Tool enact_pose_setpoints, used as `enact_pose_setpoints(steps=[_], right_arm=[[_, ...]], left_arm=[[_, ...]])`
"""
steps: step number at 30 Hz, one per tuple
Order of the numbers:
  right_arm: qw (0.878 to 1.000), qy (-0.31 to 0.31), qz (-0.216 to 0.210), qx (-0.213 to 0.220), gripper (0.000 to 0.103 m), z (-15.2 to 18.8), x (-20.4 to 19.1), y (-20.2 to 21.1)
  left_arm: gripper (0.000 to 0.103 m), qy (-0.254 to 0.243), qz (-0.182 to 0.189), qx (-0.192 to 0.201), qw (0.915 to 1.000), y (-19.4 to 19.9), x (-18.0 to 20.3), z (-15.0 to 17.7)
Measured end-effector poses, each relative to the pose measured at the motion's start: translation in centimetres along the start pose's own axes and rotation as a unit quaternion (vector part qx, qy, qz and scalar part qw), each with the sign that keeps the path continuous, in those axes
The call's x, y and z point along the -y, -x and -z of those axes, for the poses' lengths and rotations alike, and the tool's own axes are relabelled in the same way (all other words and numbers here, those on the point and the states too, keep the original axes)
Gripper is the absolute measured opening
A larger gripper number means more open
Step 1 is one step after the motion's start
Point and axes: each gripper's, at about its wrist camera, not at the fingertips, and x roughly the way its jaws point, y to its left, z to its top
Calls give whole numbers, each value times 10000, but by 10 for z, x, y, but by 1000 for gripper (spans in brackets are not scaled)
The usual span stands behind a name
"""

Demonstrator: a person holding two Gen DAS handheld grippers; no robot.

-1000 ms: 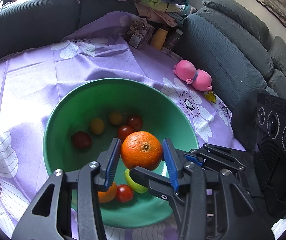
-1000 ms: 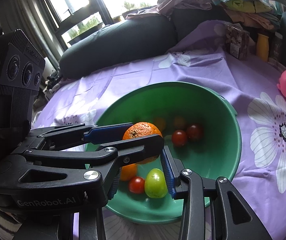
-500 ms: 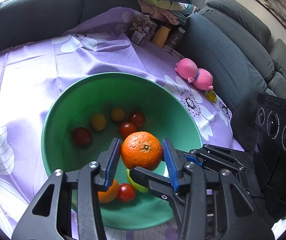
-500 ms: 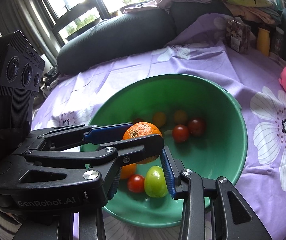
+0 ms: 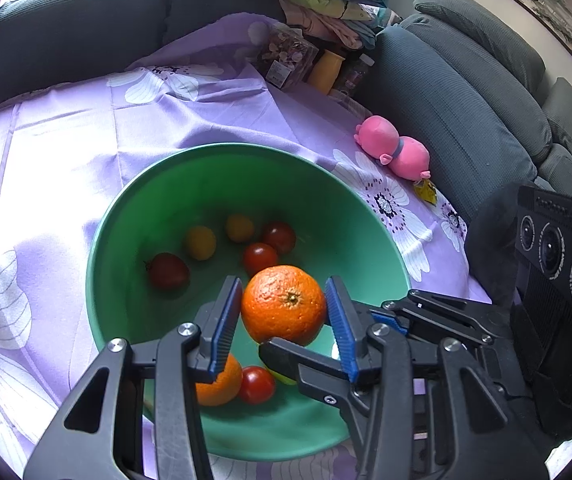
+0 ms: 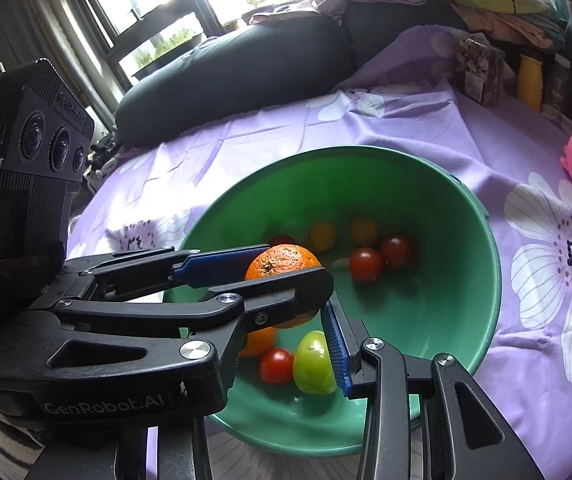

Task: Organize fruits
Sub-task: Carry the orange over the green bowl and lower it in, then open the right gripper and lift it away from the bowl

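Left gripper: the left gripper (image 5: 283, 292) is partly closed, its blue pads (image 5: 227, 316) pressed on either side of the orange (image 5: 283, 304). It carries the fruit clear of everything below.
Right gripper: the right gripper (image 6: 286, 344) sits just right of the left one, low over the near side of the bowl, with narrow jaws. One blue pad lies against the green tomato (image 6: 314, 362). The other finger is hidden behind the left tool, so I cannot tell whether it grips the tomato.
Orange: it hangs in the air over the near-middle of the green bowl (image 5: 165, 200), above the fruit on the bowl floor and touching none of it.
Bowl contents: a second orange (image 5: 217, 384) and a red cherry tomato (image 5: 255, 384) lie at the near wall beside the green tomato. Further in lie more red tomatoes (image 5: 259, 258) and two yellow tomatoes (image 5: 199, 242).
Surroundings: the bowl stands on a purple flowered cloth (image 5: 65, 140). A pink toy (image 5: 394, 152) lies to the far right, near the grey sofa (image 5: 446, 92).
Change: almost none. Over the last second both tools have kept their place and their jaw width, and the orange has not dropped.
Meaning for the task: this looks like a pause just before release. The orange is already over the bowl, so the likely next step is to lower it a little and open the jaws gently, or it may bounce onto the soft tomatoes.
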Motion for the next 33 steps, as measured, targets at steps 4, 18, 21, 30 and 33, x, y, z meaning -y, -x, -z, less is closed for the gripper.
enact_pose_setpoints(steps=[4,18,21,30,33], right_arm=[[10000,-12,-11,-1,40,0,0,0],[10000,51,29,-25,40,0,-2,-1],[9999,66,80,-6,40,0,-2,1],[9993,211,270,126,40,-1,-7,9],[9987,244,408,168,40,-1,-8,14]], left_arm=[[44,-6,-6,-4,10000,0,-1,1],[50,-99,-214,24,9997,1,-2,-1],[55,-67,-253,43,9996,3,-4,-1],[74,-140,-482,135,9987,14,2,-2],[77,-212,-614,213,9977,22,4,-1]])
